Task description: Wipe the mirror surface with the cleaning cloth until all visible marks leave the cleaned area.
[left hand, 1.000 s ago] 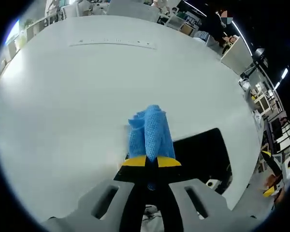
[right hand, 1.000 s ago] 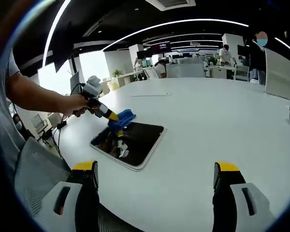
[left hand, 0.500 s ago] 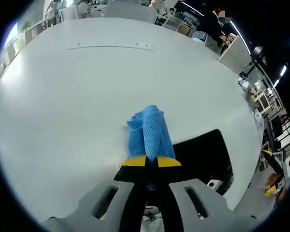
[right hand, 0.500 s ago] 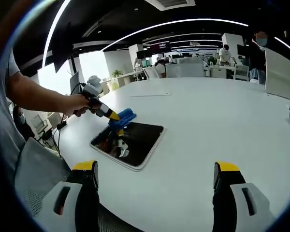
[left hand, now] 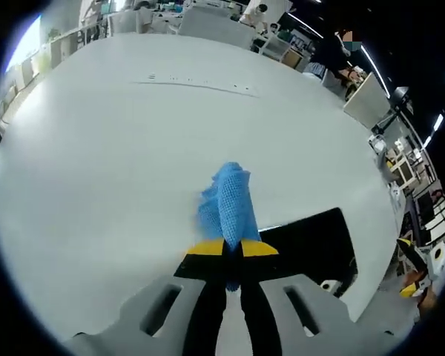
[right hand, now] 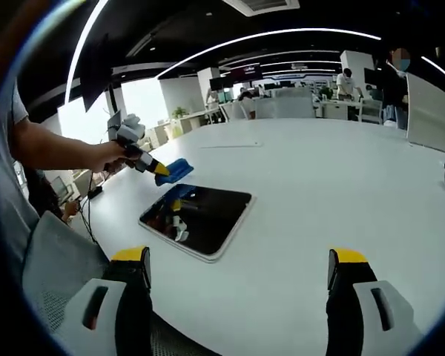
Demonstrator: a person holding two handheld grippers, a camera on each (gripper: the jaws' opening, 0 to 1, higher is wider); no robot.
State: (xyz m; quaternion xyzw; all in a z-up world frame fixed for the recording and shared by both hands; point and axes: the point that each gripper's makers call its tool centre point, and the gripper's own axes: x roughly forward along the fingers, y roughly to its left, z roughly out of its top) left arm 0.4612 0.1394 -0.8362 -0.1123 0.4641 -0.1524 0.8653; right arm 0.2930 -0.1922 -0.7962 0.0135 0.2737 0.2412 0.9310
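Left fingers [left hand: 232, 251] clamped on blue cloth [left hand: 228, 204], above the mirror [right hand: 196, 219].

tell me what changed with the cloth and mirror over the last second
The left gripper lifted the blue cloth off the mirror's far corner and drew it back toward the person, its jaws still shut on it. The mirror stayed put on the white table; the right gripper stayed open and idle.

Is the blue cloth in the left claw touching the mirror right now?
Apart. In the right gripper view the cloth, clamped in the left claw, hangs above the mirror, with white table visible between them and the cloth's reflection separate in the glass.
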